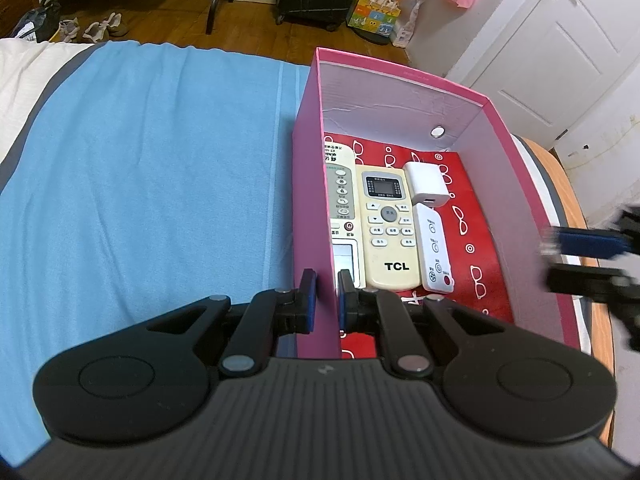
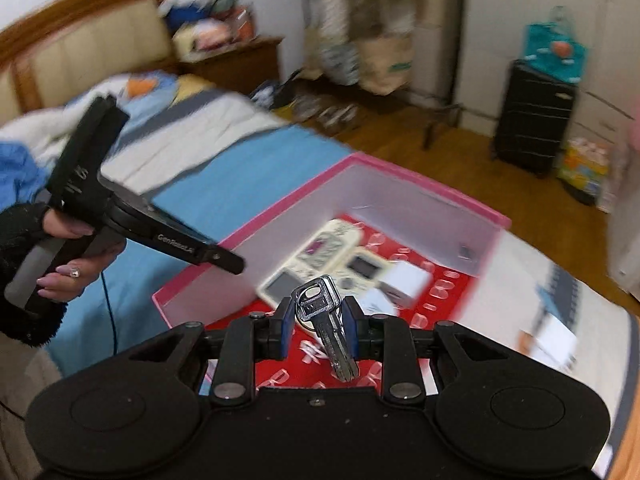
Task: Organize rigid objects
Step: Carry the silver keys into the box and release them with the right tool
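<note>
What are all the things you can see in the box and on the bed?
Box: one, pink outside, white inside, on the bed.
Red liner: one, red with white glasses print, on the box floor.
Remotes: three, side by side in the box; cream TCL remote in the middle, grey-panelled remote at the left wall, small white remote on the right.
Charger plug: one, white, beyond the small remote.
Keys: one silver bunch, above the box.
Blue sheet: one, covering the bed.
Left gripper: black, jaws straddling the box's left wall.
Right gripper: black, shut on the keys.
</note>
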